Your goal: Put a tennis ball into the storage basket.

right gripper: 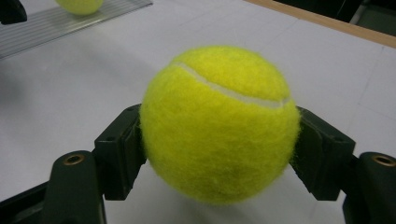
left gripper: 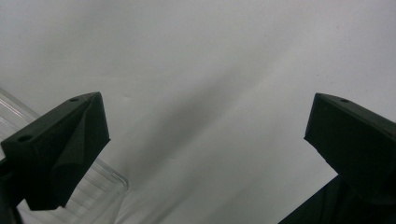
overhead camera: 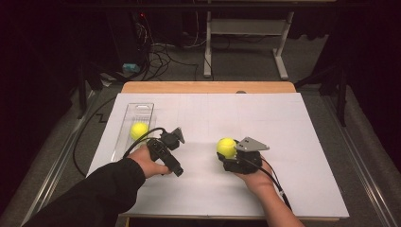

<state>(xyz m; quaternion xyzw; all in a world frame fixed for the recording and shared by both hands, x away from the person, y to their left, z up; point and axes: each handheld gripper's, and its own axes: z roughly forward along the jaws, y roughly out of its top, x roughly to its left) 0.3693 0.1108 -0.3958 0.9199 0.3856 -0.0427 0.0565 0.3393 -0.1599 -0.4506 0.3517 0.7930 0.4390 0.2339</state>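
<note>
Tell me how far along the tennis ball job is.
One tennis ball already lies in the clear tray. The right hand-held gripper grips the second tennis ball, away from the tray. The left hand-held gripper is open and holds nothing. Traying that ball likely remains.

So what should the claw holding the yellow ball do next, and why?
Probably carry it over to the clear tray on the left. The right claw is shut on a tennis ball, with both jaws pressed against its sides. Another tennis ball already lies in that tray, so this one likely goes beside it. The left claw is open and holds nothing, close to the tray.
</note>
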